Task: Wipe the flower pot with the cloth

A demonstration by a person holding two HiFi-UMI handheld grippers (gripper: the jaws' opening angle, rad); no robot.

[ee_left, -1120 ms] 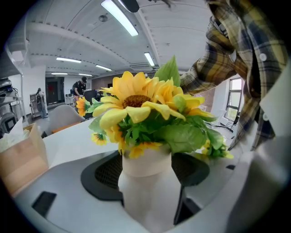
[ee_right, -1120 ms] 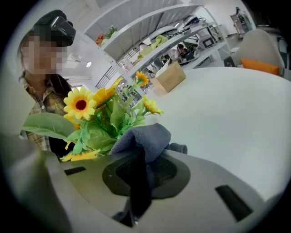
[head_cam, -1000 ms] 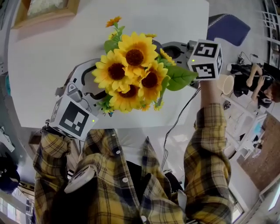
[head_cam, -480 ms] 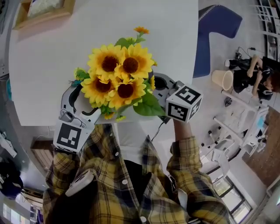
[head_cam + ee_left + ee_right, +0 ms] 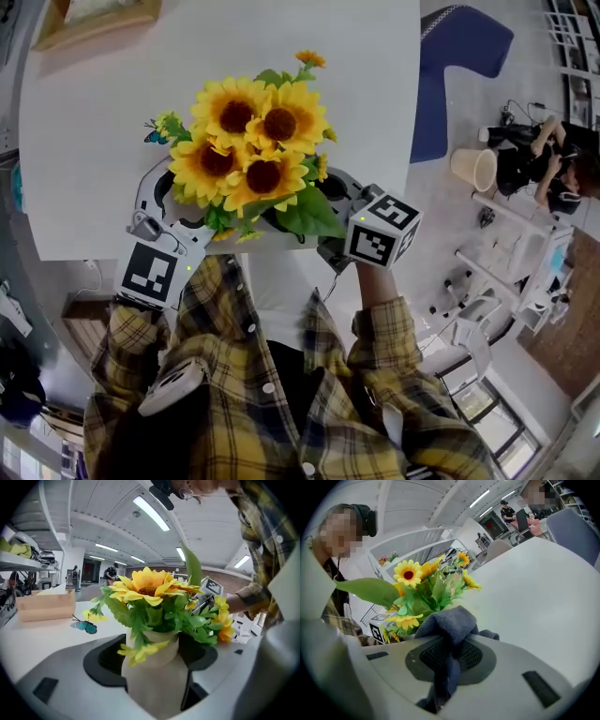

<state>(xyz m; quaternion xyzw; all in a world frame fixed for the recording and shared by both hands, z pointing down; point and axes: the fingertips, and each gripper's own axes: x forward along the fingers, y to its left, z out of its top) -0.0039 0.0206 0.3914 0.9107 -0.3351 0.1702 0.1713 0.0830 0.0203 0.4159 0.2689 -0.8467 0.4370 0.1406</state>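
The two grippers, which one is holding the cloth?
The right gripper: the blue-grey cloth is pinched between its jaws. The left gripper instead holds the flower pot between its jaws, which have just been opening.

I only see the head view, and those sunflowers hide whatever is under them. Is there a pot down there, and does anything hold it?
Observer: Yes. The left gripper view shows a pale flower pot between the jaws of the left gripper, touching both. Those jaws have just been opening slightly.
Visitor: Is the other one empty?
Observer: No. The right gripper is shut on a grey-blue cloth, which bunches up above its jaws.
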